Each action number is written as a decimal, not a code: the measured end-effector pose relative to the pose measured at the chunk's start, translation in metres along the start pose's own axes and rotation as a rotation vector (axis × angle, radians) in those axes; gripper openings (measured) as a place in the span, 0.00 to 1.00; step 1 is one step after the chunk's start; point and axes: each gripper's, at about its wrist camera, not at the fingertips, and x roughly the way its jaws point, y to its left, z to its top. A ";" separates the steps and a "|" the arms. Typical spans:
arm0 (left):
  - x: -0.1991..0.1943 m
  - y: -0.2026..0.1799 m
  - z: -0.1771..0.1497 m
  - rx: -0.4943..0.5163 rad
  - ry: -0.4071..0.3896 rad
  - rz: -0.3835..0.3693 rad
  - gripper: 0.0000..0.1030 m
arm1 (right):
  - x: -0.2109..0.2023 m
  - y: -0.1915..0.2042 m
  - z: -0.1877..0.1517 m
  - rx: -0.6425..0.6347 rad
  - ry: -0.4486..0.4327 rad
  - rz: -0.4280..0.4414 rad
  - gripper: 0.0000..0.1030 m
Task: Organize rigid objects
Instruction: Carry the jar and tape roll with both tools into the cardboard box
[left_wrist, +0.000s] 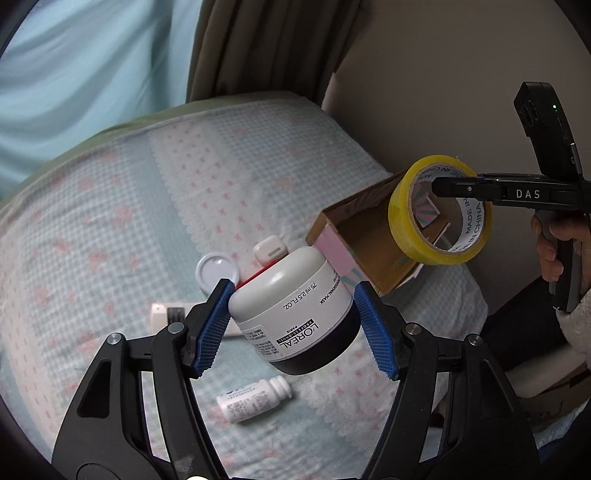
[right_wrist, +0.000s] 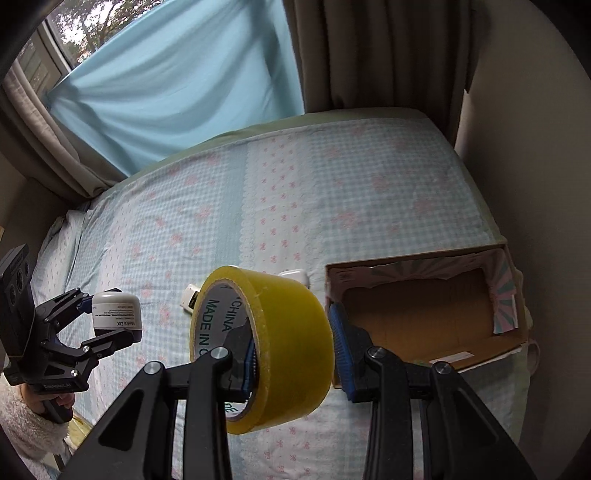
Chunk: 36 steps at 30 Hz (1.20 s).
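My left gripper (left_wrist: 293, 317) is shut on a white L'Oreal jar (left_wrist: 291, 306) with a dark lid, held above the bed. It also shows at the left of the right wrist view (right_wrist: 110, 317), with the jar (right_wrist: 116, 310). My right gripper (right_wrist: 291, 343) is shut on a roll of yellow tape (right_wrist: 266, 343), one finger inside the core, one outside. In the left wrist view the tape roll (left_wrist: 439, 210) hangs over the open cardboard box (left_wrist: 369, 240). The box (right_wrist: 424, 317) lies on the bed at right, empty inside.
On the checked bedspread (left_wrist: 110, 221) lie a white pill bottle (left_wrist: 255, 398), a round white lid (left_wrist: 216, 269), a white earbud case (left_wrist: 269, 251), a red item partly hidden behind the jar, and a white flat object (left_wrist: 166, 314). A wall and curtains stand behind the bed.
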 end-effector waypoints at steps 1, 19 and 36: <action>0.005 -0.012 0.007 -0.001 -0.003 -0.005 0.62 | -0.006 -0.014 0.001 0.018 -0.008 -0.001 0.32; 0.165 -0.202 0.090 0.060 0.092 -0.004 0.62 | -0.014 -0.220 0.018 0.143 0.058 -0.142 0.32; 0.326 -0.187 0.075 0.060 0.378 0.047 0.62 | 0.121 -0.261 0.016 0.089 0.244 -0.103 0.32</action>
